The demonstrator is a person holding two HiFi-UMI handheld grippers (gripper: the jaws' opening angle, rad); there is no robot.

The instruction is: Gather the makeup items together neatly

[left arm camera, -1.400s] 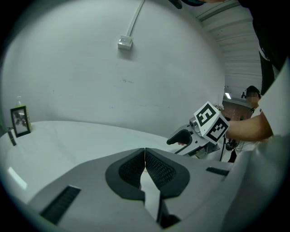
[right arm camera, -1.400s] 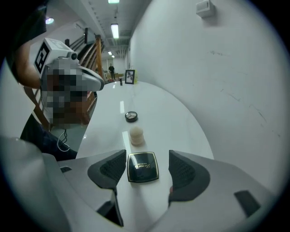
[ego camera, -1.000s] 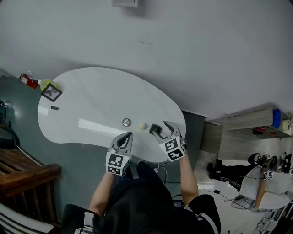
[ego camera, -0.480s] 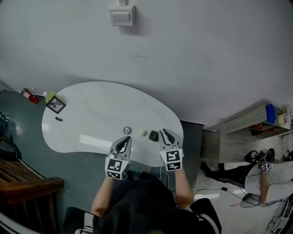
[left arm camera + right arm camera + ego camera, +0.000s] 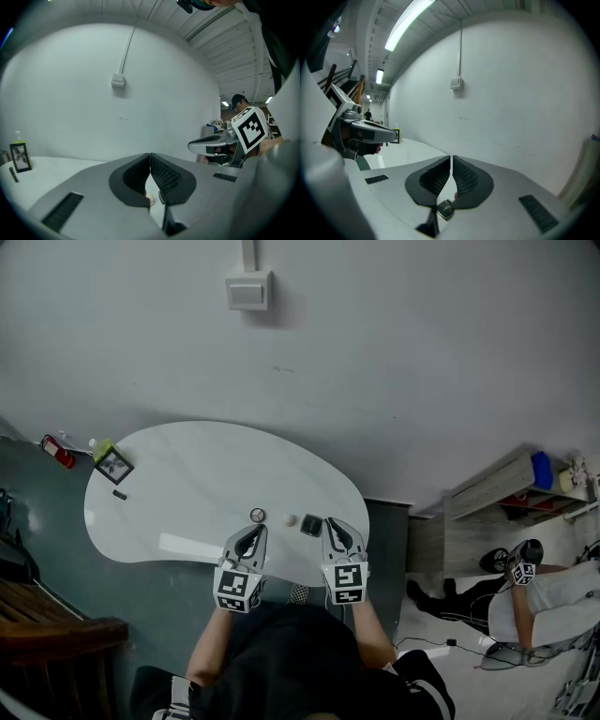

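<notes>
On the white table [image 5: 187, 474], near its front edge, a round compact [image 5: 257, 515], a cream ball [image 5: 290, 520] and a dark square compact [image 5: 311, 525] lie in a short row. My left gripper [image 5: 251, 533] hovers just in front of the round compact, shut and empty. My right gripper [image 5: 330, 524] is beside the square compact; its jaws have just been closing and now stand shut with nothing between them. The square compact [image 5: 445, 209] shows below the tips in the right gripper view. The cream ball [image 5: 149, 200] shows under the left gripper [image 5: 150, 157].
At the table's far left stand a photo frame [image 5: 113, 465], a green bottle [image 5: 101, 448] and a small dark stick [image 5: 119, 494]. A red object [image 5: 56, 453] lies just off that edge. A wall box [image 5: 248, 291] hangs above; a shelf [image 5: 506, 484] is at right.
Both grippers have risen and drawn back toward the person. The right gripper's jaws went from wide open around the square compact to shut, leaving it on the table.
</notes>
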